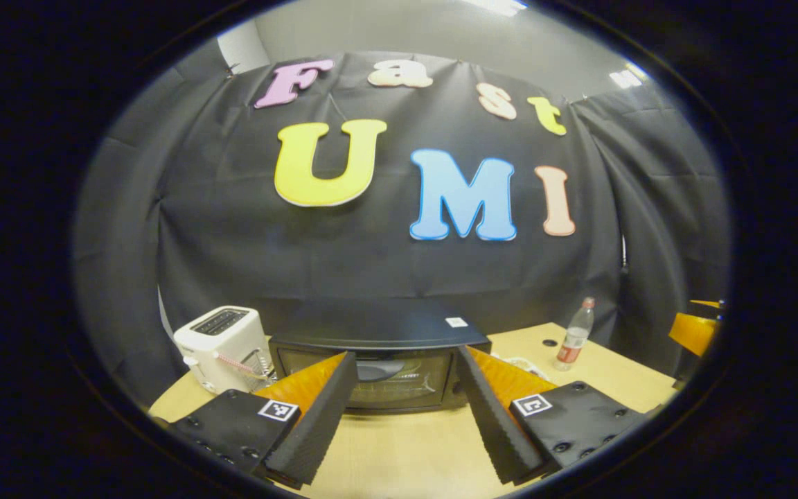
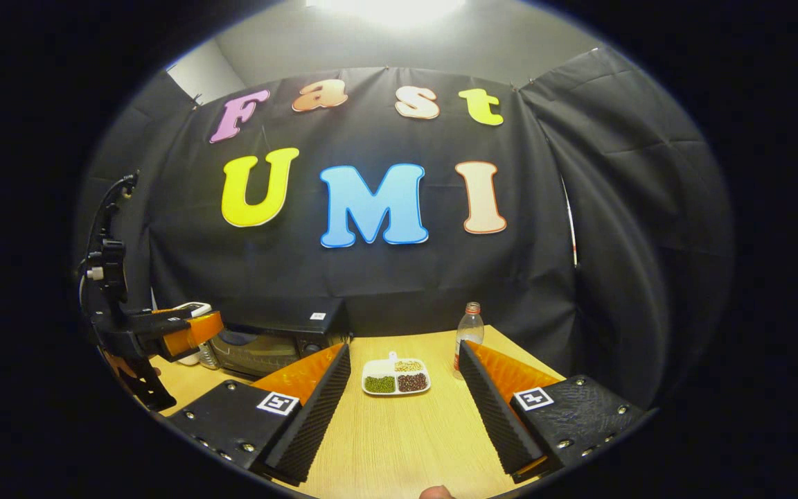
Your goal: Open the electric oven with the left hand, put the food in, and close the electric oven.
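Nearest the lens in the left gripper view, the left gripper (image 1: pixel 406 416) shows its jaws spread wide with nothing between them, hanging above bare tabletop (image 1: pixel 413 450). Straight ahead, framed in the gap between the jaws, sits the electric oven (image 1: pixel 378 360), its door shut and facing the gripper, its long axis lying crosswise to the line of approach. A white toaster (image 1: pixel 222 346) stands just beside the oven on its left, and a clear bottle (image 1: pixel 574 336) stands well off to the oven's right, near the back edge of the tabletop.

In the right gripper view, the right gripper (image 2: pixel 402 409) is likewise wide open and holds nothing. Ahead of it, between its jaws, lies the food: a white divided dish (image 2: pixel 396 376) with green, dark red and pale fillings in three compartments. That dish rests to the right of the oven, apart from it, with the bottle just beyond on its far right.

The coming move turns on this: the oven lies dead ahead of the left jaws, nearer to that hand than to the right, and the door handle probably runs along the upper edge, though the pictures do not show it clearly. The jaws would likely need to close across that edge from the front. The task looks to be at its very start.
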A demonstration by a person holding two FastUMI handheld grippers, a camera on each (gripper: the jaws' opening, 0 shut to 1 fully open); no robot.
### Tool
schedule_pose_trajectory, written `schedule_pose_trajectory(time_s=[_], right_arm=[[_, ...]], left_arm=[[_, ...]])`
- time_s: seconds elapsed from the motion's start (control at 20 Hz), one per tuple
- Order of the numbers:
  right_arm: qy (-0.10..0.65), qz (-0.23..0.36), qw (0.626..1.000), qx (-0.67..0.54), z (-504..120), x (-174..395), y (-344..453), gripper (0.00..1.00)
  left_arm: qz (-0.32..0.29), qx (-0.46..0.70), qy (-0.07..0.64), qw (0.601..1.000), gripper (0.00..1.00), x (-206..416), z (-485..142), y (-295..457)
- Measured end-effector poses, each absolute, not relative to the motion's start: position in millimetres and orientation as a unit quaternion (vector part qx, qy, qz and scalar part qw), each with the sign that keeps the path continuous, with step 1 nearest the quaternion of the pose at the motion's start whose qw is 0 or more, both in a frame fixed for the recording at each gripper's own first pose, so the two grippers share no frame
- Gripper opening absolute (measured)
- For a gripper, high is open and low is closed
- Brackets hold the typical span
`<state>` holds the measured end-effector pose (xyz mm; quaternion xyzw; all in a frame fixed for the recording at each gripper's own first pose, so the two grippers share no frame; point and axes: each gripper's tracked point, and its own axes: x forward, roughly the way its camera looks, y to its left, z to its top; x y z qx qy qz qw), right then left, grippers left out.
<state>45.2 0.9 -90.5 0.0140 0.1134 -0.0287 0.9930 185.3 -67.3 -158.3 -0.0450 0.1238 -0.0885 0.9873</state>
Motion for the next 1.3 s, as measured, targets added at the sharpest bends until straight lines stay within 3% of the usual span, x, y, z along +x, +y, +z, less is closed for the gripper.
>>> schedule_pose_trajectory(time_s=[0.15, 0.2, 0.4, 0.45, 0.5, 0.65, 0.7, 1.1, 1.3], right_arm=[[0.101, -0.011, 0.995, -0.001, -78, 27, -17, 0.97], [0.097, -0.007, 0.995, -0.001, -73, 20, -24, 0.97], [0.074, 0.020, 0.997, -0.009, -52, -4, -36, 0.97], [0.068, 0.026, 0.997, -0.013, -47, -9, -37, 0.97], [0.064, 0.030, 0.997, -0.017, -44, -14, -38, 0.96], [0.057, 0.042, 0.997, -0.011, -35, -30, -32, 0.97], [0.055, 0.045, 0.997, -0.008, -32, -34, -29, 0.97], [0.046, 0.024, 0.999, 0.012, -17, -59, -12, 0.97], [0.038, 0.018, 0.999, 0.009, -7, -70, -8, 0.96]], left_arm=[[-0.073, -0.047, 0.104, 0.991, 0.91, 151, -124, -75], [-0.072, -0.053, 0.098, 0.991, 1.00, 138, -113, -80], [-0.046, -0.059, 0.083, 0.994, 1.00, 86, -83, -83], [-0.037, -0.055, 0.076, 0.995, 0.90, 74, -76, -79], [-0.029, -0.049, 0.074, 0.996, 1.00, 63, -71, -78], [-0.023, -0.036, 0.067, 0.997, 0.97, 33, -59, -74], [-0.022, -0.031, 0.065, 0.997, 1.00, 25, -56, -71], [-0.042, -0.002, 0.052, 0.998, 0.97, -11, -36, -49], [-0.033, 0.009, 0.031, 0.999, 1.00, -26, -22, -31]])
